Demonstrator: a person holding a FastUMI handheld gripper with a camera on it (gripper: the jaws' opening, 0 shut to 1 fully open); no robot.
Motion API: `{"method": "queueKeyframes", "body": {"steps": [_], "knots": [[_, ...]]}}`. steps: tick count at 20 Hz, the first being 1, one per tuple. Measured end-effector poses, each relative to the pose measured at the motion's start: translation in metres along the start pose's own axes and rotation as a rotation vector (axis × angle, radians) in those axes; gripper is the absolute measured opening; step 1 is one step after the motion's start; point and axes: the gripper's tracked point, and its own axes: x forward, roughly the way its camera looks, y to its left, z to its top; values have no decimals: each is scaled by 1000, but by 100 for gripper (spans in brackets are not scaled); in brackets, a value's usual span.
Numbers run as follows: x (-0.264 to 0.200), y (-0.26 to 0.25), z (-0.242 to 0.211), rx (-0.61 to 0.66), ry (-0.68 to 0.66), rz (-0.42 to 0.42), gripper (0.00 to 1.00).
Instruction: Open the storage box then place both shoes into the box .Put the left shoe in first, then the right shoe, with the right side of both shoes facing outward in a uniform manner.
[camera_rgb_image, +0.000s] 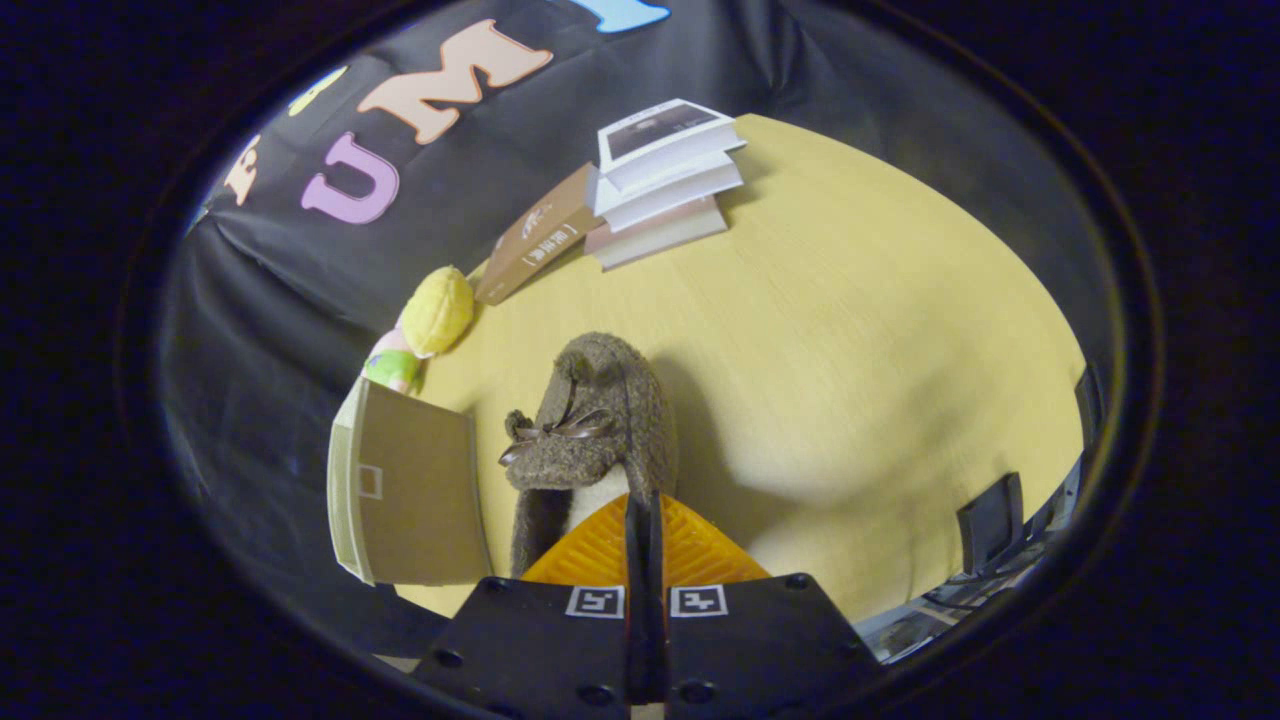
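A brown fuzzy shoe (600, 420) with a small ribbon bow lies straight ahead of my fingers, toe pointing away over the yellow table (860, 330). My gripper (643, 520) is shut on the shoe's collar near the heel, with only a thin strip of it between the two fingers. Just left of the shoe is the beige storage box (410, 490), showing a flat brown panel and a pale side edge. Its inside is hidden from me.
At the far side of the table is a stack of white books (665, 170), with a brown book (535, 245) leaning on it. A yellow plush toy (435, 312) sits beyond the box by the black cloth wall. Dark equipment (990, 520) sits at the table's right edge.
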Motion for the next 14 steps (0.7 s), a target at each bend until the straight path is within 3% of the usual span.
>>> {"method": "queueKeyframes", "body": {"steps": [14], "knots": [[-30,179,-1,-93,-57,187,3]]}}
